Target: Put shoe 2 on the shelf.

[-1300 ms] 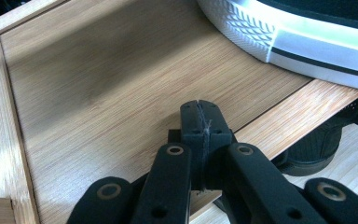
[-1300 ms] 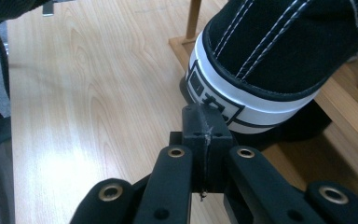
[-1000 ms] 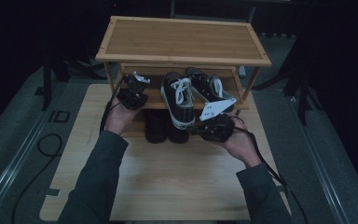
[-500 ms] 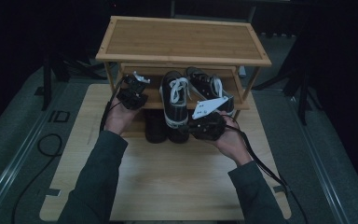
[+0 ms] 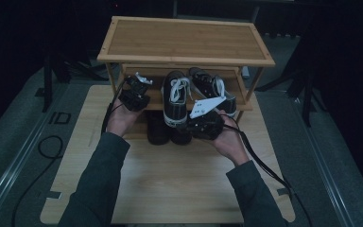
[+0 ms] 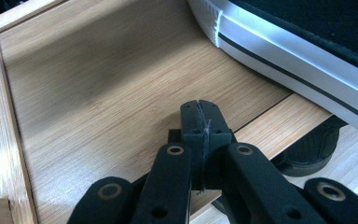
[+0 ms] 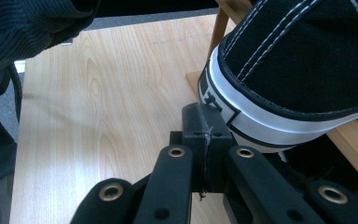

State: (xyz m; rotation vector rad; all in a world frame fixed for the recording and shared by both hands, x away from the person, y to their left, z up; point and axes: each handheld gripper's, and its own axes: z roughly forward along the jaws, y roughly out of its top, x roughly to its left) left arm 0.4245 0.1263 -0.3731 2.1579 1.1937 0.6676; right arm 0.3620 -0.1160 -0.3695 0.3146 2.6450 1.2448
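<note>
rack (image 5: pixel 184 40): one | shoes: two on the middle shelf, left shoe (image 5: pixel 176 97) and right shoe (image 5: pixel 212 87), plus a dark pair below | my left gripper (image 6: pixel 200 119): jaws together, empty, over shelf left of shoes | my right gripper (image 7: pixel 204 126): jaws together, holding nothing, tip at left shoe's heel

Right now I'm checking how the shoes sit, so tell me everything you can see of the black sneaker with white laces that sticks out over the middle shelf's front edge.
The black canvas sneaker with white laces has a white rubber sole with a black stripe and white stitching. It lies upright on the bamboo rack's middle shelf, heel overhanging the front edge. The shut right hand-held gripper sits at its heel.
</note>
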